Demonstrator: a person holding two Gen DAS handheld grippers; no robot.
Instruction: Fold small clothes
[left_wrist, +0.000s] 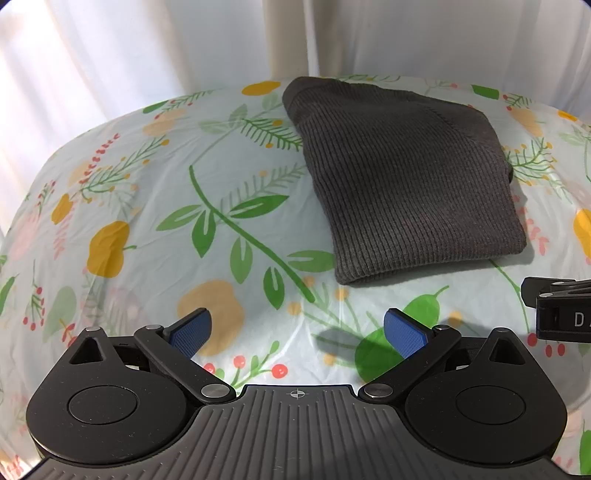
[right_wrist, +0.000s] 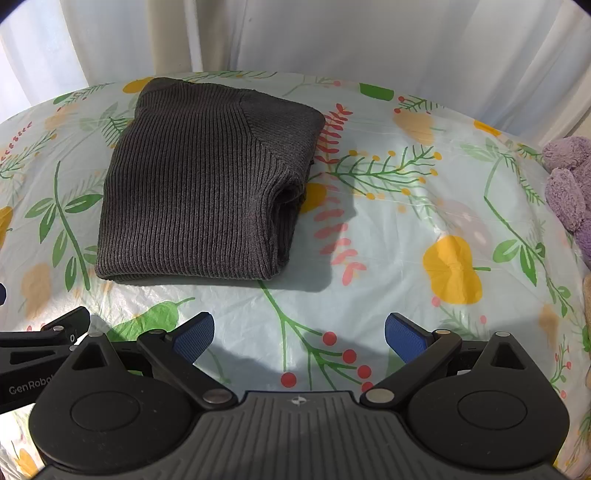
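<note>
Floral tablecloth (right_wrist: 424, 206) bears folded sweater (right_wrist: 199, 184) (both tongs agape).

Left hand-held gripper (left_wrist: 297, 334): hanging level and low, both blue-padded fingers (left_wrist: 192, 332) spreading wide apart, gripping nothing. Right hand-held gripper (right_wrist: 299, 338): likewise hanging level, blue-padded fingers (right_wrist: 404, 338) standing wide apart, nothing between them. The two units are sitting side by side, each one's black body showing at the edge of the other's wrist view.
</note>
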